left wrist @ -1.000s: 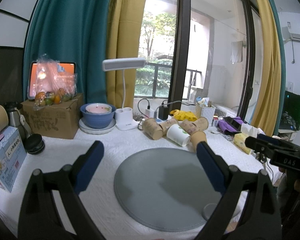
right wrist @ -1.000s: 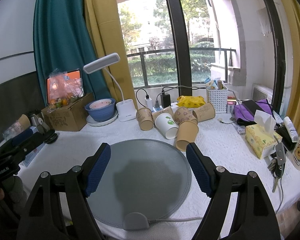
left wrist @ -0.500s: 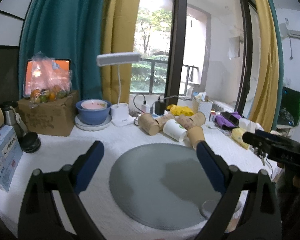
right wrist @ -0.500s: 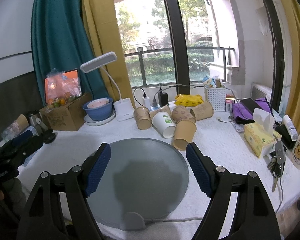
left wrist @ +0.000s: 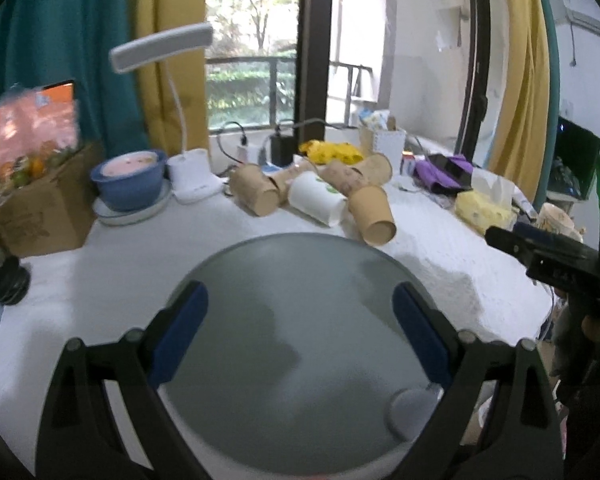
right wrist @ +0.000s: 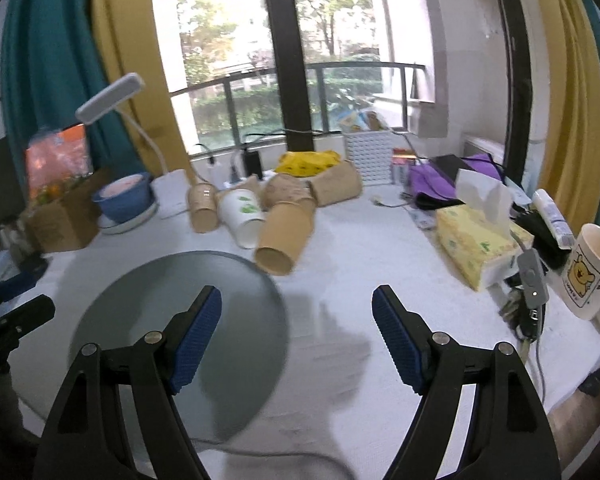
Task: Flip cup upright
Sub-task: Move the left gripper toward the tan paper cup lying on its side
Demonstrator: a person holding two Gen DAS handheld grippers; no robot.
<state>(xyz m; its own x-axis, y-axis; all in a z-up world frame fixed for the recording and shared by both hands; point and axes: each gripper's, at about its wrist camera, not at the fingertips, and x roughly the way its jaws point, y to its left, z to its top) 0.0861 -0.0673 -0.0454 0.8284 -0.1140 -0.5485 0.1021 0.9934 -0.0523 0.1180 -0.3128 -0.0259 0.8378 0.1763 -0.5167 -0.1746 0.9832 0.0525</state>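
Note:
Several paper cups lie on their sides in a cluster beyond a round grey mat. The nearest is a brown cup with its mouth toward me, next to a white cup with green print. My left gripper is open and empty over the mat. My right gripper is open and empty, just short of the brown cup, over the mat's right edge. The right gripper's body also shows in the left wrist view.
White table cloth. A yellow tissue box, a bear mug and keys stand at the right. A blue bowl, desk lamp and cardboard box stand at the back left.
Both grippers have moved forward toward the cups. The right gripper has also swung right, so the mat now lies to its left and the brown cup is nearer.

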